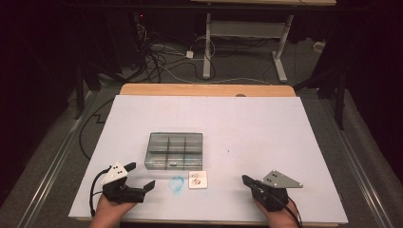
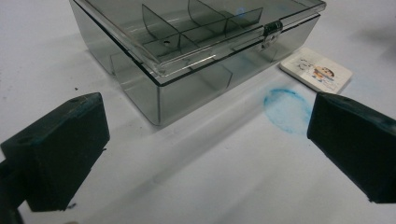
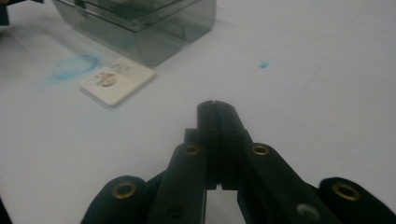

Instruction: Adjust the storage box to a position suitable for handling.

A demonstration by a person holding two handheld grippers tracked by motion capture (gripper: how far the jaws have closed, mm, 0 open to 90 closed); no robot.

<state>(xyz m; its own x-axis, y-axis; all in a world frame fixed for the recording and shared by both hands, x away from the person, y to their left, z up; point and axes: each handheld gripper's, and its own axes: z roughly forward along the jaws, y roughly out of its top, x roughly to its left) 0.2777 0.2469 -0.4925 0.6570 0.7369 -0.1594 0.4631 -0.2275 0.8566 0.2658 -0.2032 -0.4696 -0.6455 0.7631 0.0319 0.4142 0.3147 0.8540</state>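
Small card: printed picture, writing seemingly unreadable.

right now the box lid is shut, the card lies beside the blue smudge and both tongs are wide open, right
Not quite. The right tongs are shut, jaws pressed together with nothing between them, as the right gripper view shows. The left tongs are wide open. The rest holds: the box lid is shut and the card lies beside the blue smudge.

Dim room: grey floor strewn with cables (white desk frame behind).
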